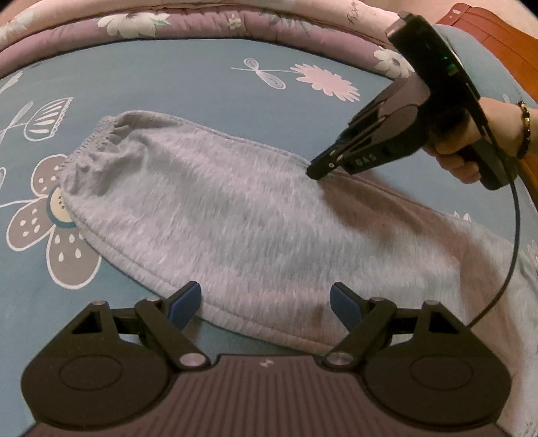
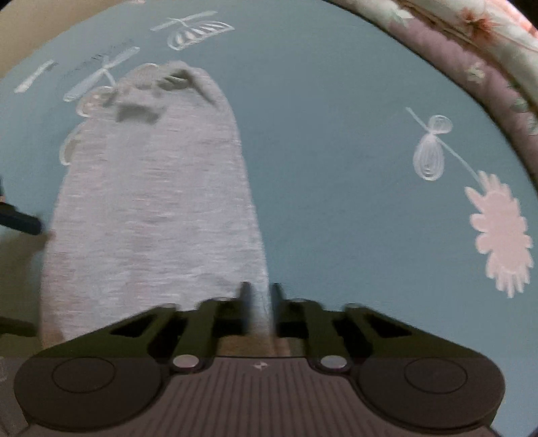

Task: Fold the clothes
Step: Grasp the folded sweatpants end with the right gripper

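Note:
A grey knit garment [image 1: 235,218] lies flat on the blue flowered bedsheet [image 1: 168,84], its gathered elastic cuff [image 1: 97,141] at the left. My left gripper [image 1: 265,299] hovers open over the garment's near edge, and its blue pads straddle the fabric without touching it. A hand [image 1: 470,151] holds my right gripper [image 1: 317,171], which is shut on the garment's far edge and puckers the cloth there. In the right wrist view the garment [image 2: 154,208] stretches away from the gripper [image 2: 262,302], with a strip of grey fabric pinched between its narrow fingers.
A folded floral quilt [image 1: 201,23] runs along the far side of the bed. Brown wooden furniture [image 1: 497,40] shows at the top right. A black cable [image 1: 514,235] hangs from the right gripper over the garment's right part.

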`<control>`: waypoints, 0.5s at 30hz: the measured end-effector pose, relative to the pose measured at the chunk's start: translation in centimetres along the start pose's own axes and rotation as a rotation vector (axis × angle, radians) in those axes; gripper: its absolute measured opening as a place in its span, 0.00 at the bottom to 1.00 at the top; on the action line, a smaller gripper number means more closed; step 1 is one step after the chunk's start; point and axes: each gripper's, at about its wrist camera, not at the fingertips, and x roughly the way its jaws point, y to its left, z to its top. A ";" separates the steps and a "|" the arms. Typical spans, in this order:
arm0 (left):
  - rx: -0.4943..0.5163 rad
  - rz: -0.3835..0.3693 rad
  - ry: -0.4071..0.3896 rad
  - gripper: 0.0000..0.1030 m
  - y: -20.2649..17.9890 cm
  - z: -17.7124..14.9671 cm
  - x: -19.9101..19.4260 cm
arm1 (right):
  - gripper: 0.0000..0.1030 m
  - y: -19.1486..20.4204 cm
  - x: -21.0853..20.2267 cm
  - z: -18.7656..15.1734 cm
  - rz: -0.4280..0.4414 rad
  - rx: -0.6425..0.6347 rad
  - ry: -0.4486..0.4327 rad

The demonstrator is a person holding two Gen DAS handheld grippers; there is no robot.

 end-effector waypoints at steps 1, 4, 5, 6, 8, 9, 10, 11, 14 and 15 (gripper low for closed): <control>-0.003 -0.001 0.002 0.81 0.0 0.1 0.1 | 0.03 0.2 0.0 0.1 -0.012 -0.009 -0.003; -0.009 -0.015 -0.002 0.81 0.1 0.3 0.6 | 0.02 0.3 -0.2 0.5 -0.062 -0.011 -0.030; -0.007 -0.020 -0.005 0.81 0.0 0.4 0.8 | 0.02 0.3 -0.2 0.6 -0.069 -0.006 -0.040; 0.000 -0.026 -0.004 0.81 0.0 0.4 1.1 | 0.02 0.1 -0.2 0.7 -0.073 0.009 -0.052; 0.013 -0.033 0.003 0.82 -0.1 0.4 1.9 | 0.02 0.3 0.2 0.7 -0.091 0.009 -0.054; 0.011 -0.029 0.018 0.82 -0.1 0.3 2.5 | 0.02 0.5 0.4 0.7 -0.107 0.002 -0.056; 0.009 -0.024 0.038 0.81 0.0 0.2 3.0 | 0.04 0.5 0.4 0.7 -0.110 0.013 -0.058; 0.010 -0.022 0.049 0.81 0.0 0.1 3.3 | 0.05 0.5 0.3 0.8 -0.108 0.028 -0.060; 0.016 -0.052 0.004 0.82 0.1 0.2 2.2 | 0.22 0.4 -1.0 0.9 -0.080 0.052 -0.124; 0.008 -0.064 -0.011 0.82 0.3 0.3 1.9 | 0.32 0.3 -1.3 1.2 -0.058 0.056 -0.140</control>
